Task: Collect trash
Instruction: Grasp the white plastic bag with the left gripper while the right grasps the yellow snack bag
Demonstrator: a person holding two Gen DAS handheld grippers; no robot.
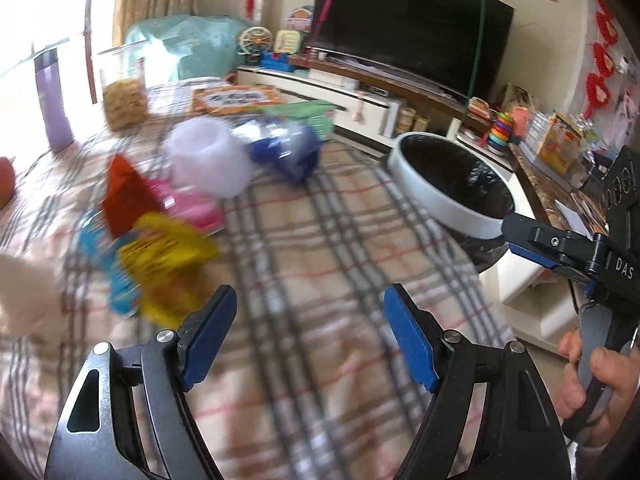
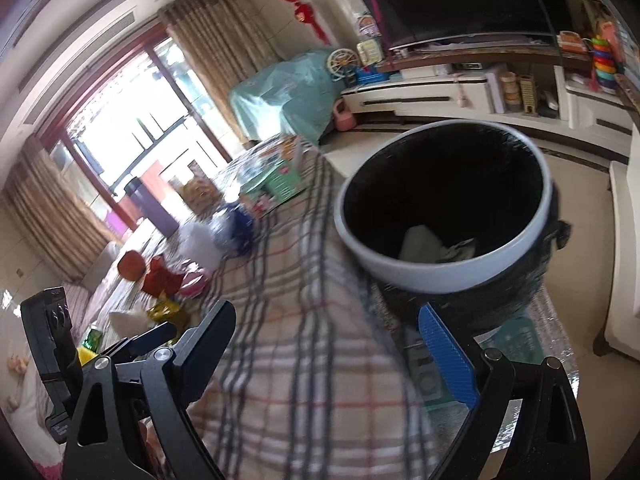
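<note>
A bench covered by a beige plaid cloth with grey and red stripes (image 1: 304, 240) fills the lower part of both views, and a wide bare stretch of that cloth lies open between the two tools and the litter. The cloth's right edge drops off beside a round bin with a white rim and a black liner (image 1: 452, 192), which stands just off the bench with its mouth open upward; in the right wrist view a pale crumpled scrap (image 2: 420, 240) lies at its bottom. The trash sits clustered on the left part of the cloth, well apart from the bin: a crinkled yellow foil wrapper (image 1: 164, 264) nearest, touching a light blue wrapper (image 1: 108, 272) and a red foil packet (image 1: 124, 196), with a pink wrapper (image 1: 192, 208) just behind, then a white fluffy plastic wad (image 1: 208, 156) beside a dark blue crumpled bag (image 1: 288, 152). All of it is blurred. Farther back stand a purple flask (image 1: 54, 100) and a clear jar of snacks (image 1: 124, 96). The left hand-held gripper (image 1: 310, 340) points down at the bare cloth, jaws standing wide apart with nothing between them. The right hand-held gripper (image 2: 332, 344) is tilted down over the bench's edge toward the bin, its blue-padded jaws spread wide and empty; in the left wrist view it reaches in from the right, gripped by a person's fingers (image 1: 592, 368).
</note>
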